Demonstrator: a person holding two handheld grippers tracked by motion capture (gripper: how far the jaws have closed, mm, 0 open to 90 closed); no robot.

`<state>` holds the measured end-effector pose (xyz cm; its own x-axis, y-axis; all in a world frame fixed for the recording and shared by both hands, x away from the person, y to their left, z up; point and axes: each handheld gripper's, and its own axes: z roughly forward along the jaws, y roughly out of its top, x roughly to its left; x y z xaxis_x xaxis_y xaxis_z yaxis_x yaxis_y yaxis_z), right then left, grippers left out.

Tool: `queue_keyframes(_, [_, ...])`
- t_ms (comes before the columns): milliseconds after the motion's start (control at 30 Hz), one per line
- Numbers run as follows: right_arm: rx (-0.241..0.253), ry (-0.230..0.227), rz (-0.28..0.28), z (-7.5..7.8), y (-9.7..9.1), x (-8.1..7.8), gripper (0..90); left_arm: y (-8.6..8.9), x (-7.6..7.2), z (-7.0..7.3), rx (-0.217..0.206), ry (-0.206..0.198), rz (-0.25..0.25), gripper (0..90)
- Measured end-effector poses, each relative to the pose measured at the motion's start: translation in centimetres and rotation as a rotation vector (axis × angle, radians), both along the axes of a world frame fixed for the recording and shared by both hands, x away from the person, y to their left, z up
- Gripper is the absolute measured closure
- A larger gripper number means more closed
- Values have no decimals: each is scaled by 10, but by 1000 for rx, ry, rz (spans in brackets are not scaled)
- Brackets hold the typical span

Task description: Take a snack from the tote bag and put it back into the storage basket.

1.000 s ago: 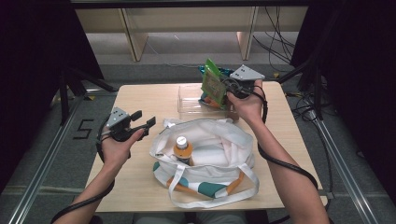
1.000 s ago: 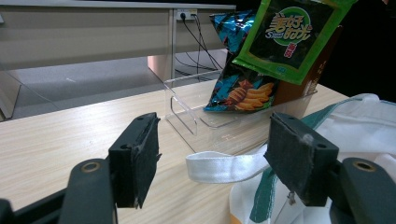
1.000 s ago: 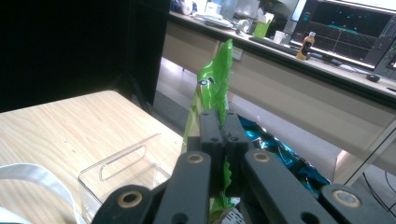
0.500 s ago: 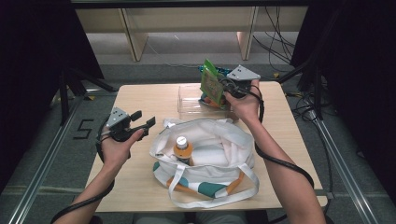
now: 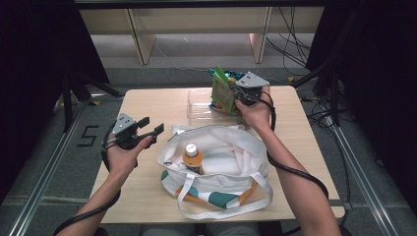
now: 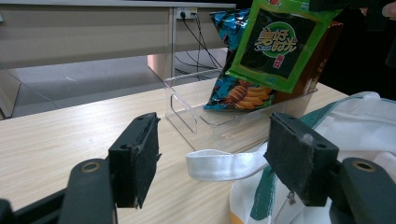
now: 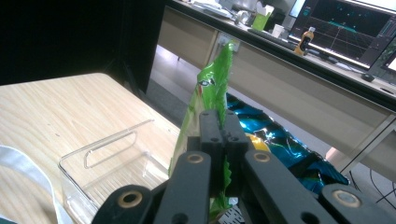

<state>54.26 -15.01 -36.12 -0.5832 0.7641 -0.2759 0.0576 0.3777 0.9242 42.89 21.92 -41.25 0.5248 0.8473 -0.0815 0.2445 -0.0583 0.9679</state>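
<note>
- Waiting at the left of the counter (image 5: 147, 196), the left gripper (image 5: 147, 129) hovers with its jaws spread and nothing between them; its own view looks across a white bag handle (image 6: 224, 164) toward the clear bin
- Sitting at the front middle of the counter, the white tote bag (image 5: 221, 152) lies open with an orange-capped bottle (image 5: 193, 156) already standing inside, so I judge the packing partly done
- Standing behind the bag toward the far edge, the clear plastic bin (image 5: 201, 105) is bare at its near end and has a blue snack bag (image 6: 231, 88) leaning at its far end
- Lifting from that bin, the right gripper (image 5: 236, 93) has its jaws pressed together on the top edge of the green seaweed packet (image 5: 222, 92), which hangs upright above the bin, clear of the counter
- Judging what is left: the green packet has yet to travel over to the tote and drop in beside the bottle, and the blue snack bag likely follows it, while the left gripper could hold the bag's mouth wide
</note>
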Motion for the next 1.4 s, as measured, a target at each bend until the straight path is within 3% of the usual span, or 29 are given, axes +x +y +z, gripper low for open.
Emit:
queue_keyframes(33, [-15, -13, 0, 0, 0, 0, 900, 1, 1, 0, 8, -14, -14, 335])
queue_keyframes(67, [-18, -19, -4, -1, 0, 0, 900, 1, 0, 0, 5, -3, -1, 335])
queue_keyframes(100, [-9, 1, -8, -1, 1, -1, 900, 1, 0, 0, 2, -2, 0, 335])
queue_keyframes(233, [-27, -15, -3, -2, 1, 1, 900, 0, 0, 0, -2, 3, 3, 335])
queue_keyframes(300, [-32, 1, 1, -4, 1, 0, 900, 0, 0, 0, -2, 3, 3, 335])
queue_keyframes(333, [-43, -15, -2, -5, 1, 1, 900, 0, 0, 0, -2, 5, 5, 335])
queue_keyframes(400, [-44, 0, 1, -6, 1, 0, 900, 0, 0, 0, -2, 4, 5, 335])
queue_keyframes(433, [-64, -28, -4, -6, 1, 1, 900, 0, 0, 0, -3, 4, 6, 335])
queue_keyframes(533, [-68, -36, -5, -7, 1, 2, 900, 0, 0, -1, 0, 3, 4, 335])
queue_keyframes(600, [-56, -8, -9, -7, 3, 0, 900, 0, 0, -1, 0, 3, 3, 335])
queue_keyframes(700, [-80, -40, -2, -7, 3, 2, 900, 0, 0, -1, 1, 3, 2, 335])
queue_keyframes(900, [-77, -36, -22, -7, 7, 2, 900, 0, 0, -1, 7, 1, -1, 335])
queue_keyframes(933, [-100, -58, -17, -7, 7, 3, 900, 0, 0, -2, 11, 2, -2, 335])
queue_keyframes(1133, [-84, -46, -19, -10, 9, 4, 900, 0, 0, -2, 0, 5, 2, 334])
queue_keyframes(1167, [-106, -61, -8, -11, 8, 6, 900, 0, 0, -2, 2, 5, 2, 334])
queue_keyframes(1400, [-89, -24, -22, -19, 7, 5, 900, 1, 0, -2, 6, 5, 3, 334])
